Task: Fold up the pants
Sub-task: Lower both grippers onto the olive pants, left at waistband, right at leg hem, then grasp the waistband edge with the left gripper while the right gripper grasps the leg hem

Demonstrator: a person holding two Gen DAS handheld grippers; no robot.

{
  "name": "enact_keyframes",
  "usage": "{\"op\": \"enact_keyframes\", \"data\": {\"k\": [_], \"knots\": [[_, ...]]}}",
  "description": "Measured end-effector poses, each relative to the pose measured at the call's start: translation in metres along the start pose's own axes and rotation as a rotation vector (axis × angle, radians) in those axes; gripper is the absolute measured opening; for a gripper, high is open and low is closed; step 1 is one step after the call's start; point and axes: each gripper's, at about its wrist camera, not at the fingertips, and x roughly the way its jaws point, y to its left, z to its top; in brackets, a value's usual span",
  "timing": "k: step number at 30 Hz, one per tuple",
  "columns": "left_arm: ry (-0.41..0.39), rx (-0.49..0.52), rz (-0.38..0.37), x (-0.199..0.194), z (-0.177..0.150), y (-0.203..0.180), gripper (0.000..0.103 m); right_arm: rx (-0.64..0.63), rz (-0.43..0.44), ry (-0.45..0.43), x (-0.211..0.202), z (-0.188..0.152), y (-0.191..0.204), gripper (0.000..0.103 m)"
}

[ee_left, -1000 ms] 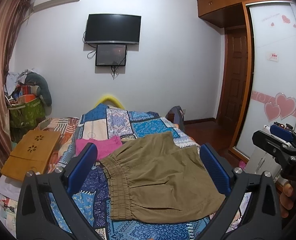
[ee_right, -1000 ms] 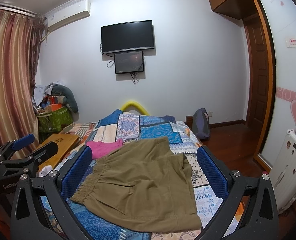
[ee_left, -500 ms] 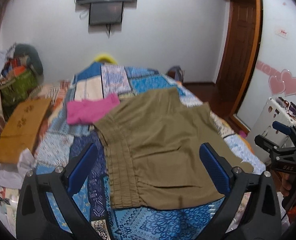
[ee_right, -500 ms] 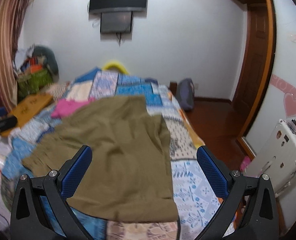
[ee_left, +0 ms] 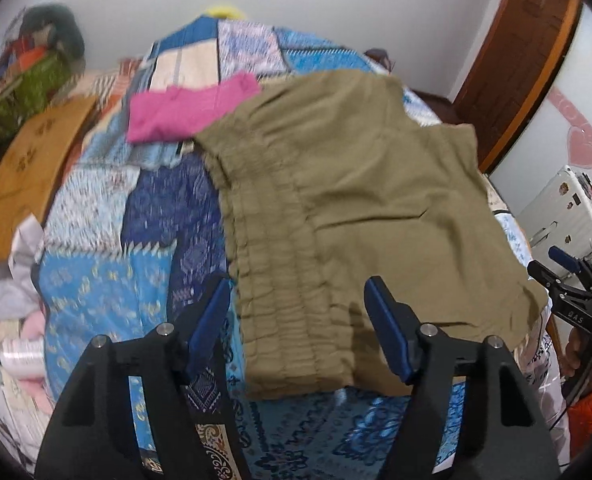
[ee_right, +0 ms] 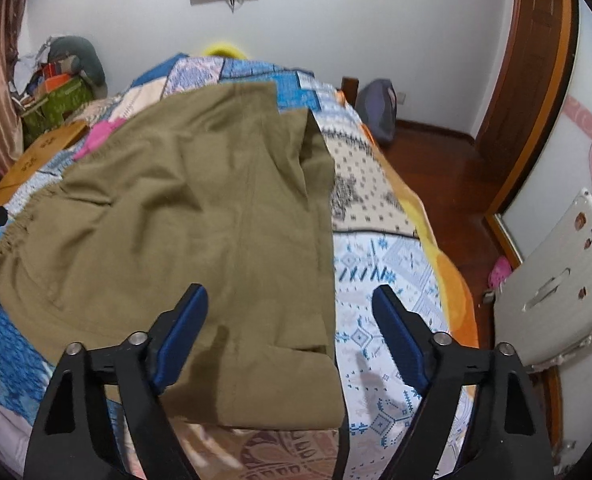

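Observation:
Olive-brown pants lie spread flat on a patchwork bedspread. Their gathered elastic waistband is at the near left corner, the leg hems at the near right. My left gripper hovers above the waistband corner, jaws closing, pads apart from the cloth. My right gripper hangs over the hem corner, jaws closing too, the pants' edge seen between its fingers but not pinched. The right gripper also shows at the left wrist view's right edge.
A pink garment lies beyond the waistband. A wooden lap desk rests on the bed's left side by a green bag. A white suitcase stands on the wooden floor at the right, near a dark backpack.
Both grippers have dropped toward the bed and tilted downward, so the pants fill more of each view. Their blue fingers now stand closer together than before.

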Motion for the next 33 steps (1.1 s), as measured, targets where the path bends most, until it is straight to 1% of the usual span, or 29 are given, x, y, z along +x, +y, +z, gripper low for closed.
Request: {"op": "enact_keyframes", "data": {"k": [2,4,5,8,10,11,13,14,16,17,19,22,27,32,33], "knots": [[0.021,-0.027,-0.004,0.006,-0.002,0.003,0.064,0.02,0.021,0.031,0.01,-0.003,-0.005,0.074],[0.039,-0.059,-0.024,0.012,-0.004,0.006,0.062,0.042,0.046,0.068,0.019,-0.006,-0.009,0.066],[0.045,-0.067,-0.032,0.014,-0.005,0.005,0.062,0.05,0.051,0.083,0.023,-0.008,-0.01,0.064],[0.038,-0.06,-0.006,0.015,-0.007,-0.001,0.062,0.075,0.089,0.098,0.029,-0.012,-0.012,0.059],[0.033,-0.047,0.009,0.016,-0.007,-0.003,0.062,0.089,0.115,0.118,0.029,-0.011,-0.012,0.051],[0.029,-0.038,0.014,0.016,-0.007,-0.004,0.062,0.093,0.128,0.125,0.029,-0.01,-0.011,0.048],[0.012,0.003,0.033,0.017,-0.007,-0.008,0.061,0.092,0.156,0.135,0.028,-0.009,-0.008,0.035],[-0.002,0.035,0.053,0.017,-0.008,-0.011,0.06,0.086,0.167,0.138,0.027,-0.009,-0.006,0.031],[-0.013,0.09,0.091,0.019,-0.009,-0.016,0.06,0.07,0.177,0.143,0.027,-0.007,-0.002,0.021],[-0.02,0.115,0.108,0.019,-0.01,-0.019,0.06,0.061,0.179,0.145,0.027,-0.008,0.0,0.019],[-0.035,0.155,0.125,0.018,-0.012,-0.022,0.06,0.047,0.185,0.148,0.027,-0.007,0.003,0.011],[-0.027,0.169,0.106,0.018,-0.013,-0.016,0.06,0.039,0.179,0.151,0.027,-0.009,0.006,0.011],[-0.003,0.168,0.101,0.02,-0.011,-0.006,0.06,0.07,0.217,0.159,0.023,-0.013,0.007,0.011],[0.016,0.115,0.07,0.019,-0.009,0.002,0.061,0.057,0.218,0.17,0.022,-0.008,0.01,0.012],[0.023,0.106,0.065,0.018,-0.007,0.002,0.061,0.063,0.221,0.176,0.022,-0.005,0.008,0.013]]}}
